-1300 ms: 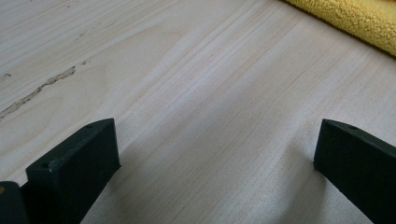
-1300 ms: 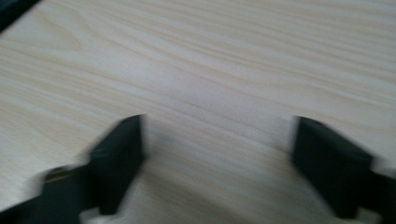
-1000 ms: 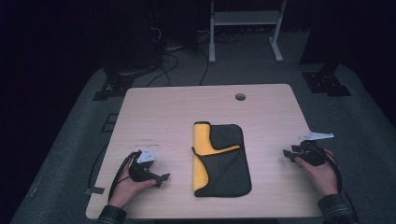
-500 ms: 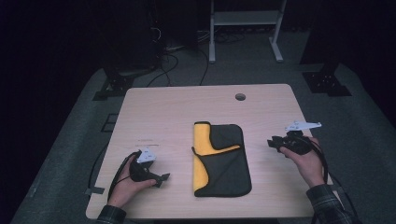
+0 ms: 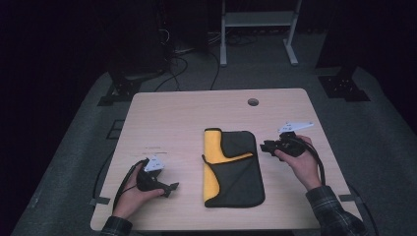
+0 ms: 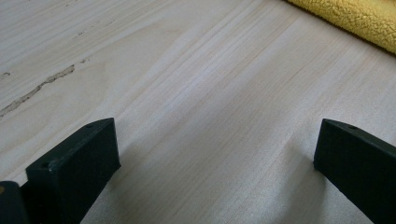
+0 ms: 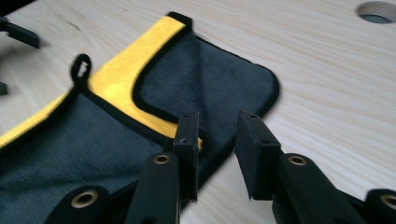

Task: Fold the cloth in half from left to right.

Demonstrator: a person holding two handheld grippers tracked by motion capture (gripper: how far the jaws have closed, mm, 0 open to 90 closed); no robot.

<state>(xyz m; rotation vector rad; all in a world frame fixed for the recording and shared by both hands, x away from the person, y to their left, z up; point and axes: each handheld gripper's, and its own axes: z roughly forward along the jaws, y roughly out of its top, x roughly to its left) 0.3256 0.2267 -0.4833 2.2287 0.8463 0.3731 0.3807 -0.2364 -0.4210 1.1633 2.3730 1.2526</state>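
Note:
A folded cloth (image 5: 233, 167), black with a yellow inner face and a small hanging loop, lies flat in the middle of the wooden table (image 5: 187, 118). My right gripper (image 5: 266, 146) hovers just off the cloth's right edge and points at it. In the right gripper view the cloth (image 7: 205, 84) lies right ahead of the right gripper (image 7: 217, 135). Its jaws have just been closing to a narrow gap with nothing between them. My left gripper (image 5: 170, 189) rests at the front left of the table. The left gripper (image 6: 215, 154) is open wide over bare wood, with the cloth's yellow edge (image 6: 355, 18) beyond.
A round cable hole (image 5: 253, 102) sits near the table's far right edge. Behind the table stand a white metal frame (image 5: 258, 19) and dark stands (image 5: 344, 83), with cables on the grey floor.
My right hand has moved left and slightly up, from the table's right edge to the cloth's right side, and its jaws stand narrower. The left hand has stayed put.

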